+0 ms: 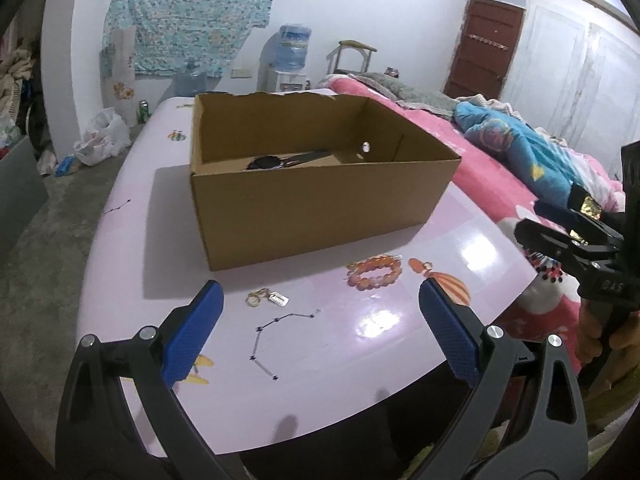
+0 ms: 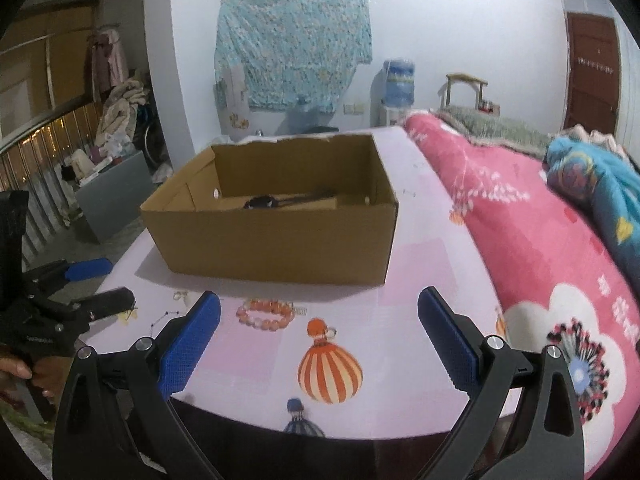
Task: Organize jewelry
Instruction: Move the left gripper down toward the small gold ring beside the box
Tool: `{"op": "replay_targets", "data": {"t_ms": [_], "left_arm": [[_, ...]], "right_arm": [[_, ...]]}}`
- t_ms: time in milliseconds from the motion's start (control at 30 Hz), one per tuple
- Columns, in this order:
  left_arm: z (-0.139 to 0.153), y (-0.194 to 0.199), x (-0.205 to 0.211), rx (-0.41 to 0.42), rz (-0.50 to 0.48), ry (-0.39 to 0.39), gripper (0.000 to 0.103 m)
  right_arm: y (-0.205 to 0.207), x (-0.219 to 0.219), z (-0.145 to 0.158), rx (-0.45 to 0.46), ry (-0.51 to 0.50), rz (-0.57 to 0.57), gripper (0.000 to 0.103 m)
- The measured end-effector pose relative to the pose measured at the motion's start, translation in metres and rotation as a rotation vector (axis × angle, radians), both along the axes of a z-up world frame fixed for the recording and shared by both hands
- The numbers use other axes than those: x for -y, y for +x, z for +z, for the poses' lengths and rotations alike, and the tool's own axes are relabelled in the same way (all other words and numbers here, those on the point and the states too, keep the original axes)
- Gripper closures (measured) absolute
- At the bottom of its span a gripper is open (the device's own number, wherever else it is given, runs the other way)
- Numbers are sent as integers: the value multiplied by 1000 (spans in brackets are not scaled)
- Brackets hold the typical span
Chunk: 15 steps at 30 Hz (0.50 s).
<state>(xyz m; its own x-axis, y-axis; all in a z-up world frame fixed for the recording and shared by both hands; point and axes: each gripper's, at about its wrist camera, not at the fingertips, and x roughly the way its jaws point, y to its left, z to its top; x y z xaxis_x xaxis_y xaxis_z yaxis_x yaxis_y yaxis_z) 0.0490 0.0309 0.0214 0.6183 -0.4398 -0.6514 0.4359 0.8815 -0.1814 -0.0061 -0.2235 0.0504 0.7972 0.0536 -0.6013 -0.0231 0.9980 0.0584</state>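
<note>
Hovering with fingers apart, the left tool and right tool are facing the bead bracelet — ideally straddling it squarely before lifting toward the box.

An open brown cardboard box is sitting at my twelve o'clock, dark watch-like piece lying inside. A pink-orange beaded bracelet is lying before it, small gold rings resting at its nine o'clock.
</note>
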Motion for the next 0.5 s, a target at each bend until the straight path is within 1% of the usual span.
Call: {"op": "replay_targets", "data": {"t_ms": [67, 233, 300, 367, 433, 500], "left_arm": [[-2, -1, -3, -7, 17, 11, 8], [-11, -7, -10, -12, 56, 55, 9], [-15, -6, -9, -14, 57, 76, 9], [-18, -3, -7, -16, 57, 101, 14], [-22, 1, -5, -19, 57, 127, 23], [-24, 5, -4, -19, 54, 144, 28]], "right_arm": [[-1, 4, -7, -22, 28, 2, 7], [6, 1, -30, -124, 105, 37, 7], [8, -4, -34, -139, 115, 54, 7], [11, -11, -37, -144, 120, 78, 7], [16, -17, -38, -146, 122, 103, 7], [20, -23, -39, -151, 125, 119, 8]]}}
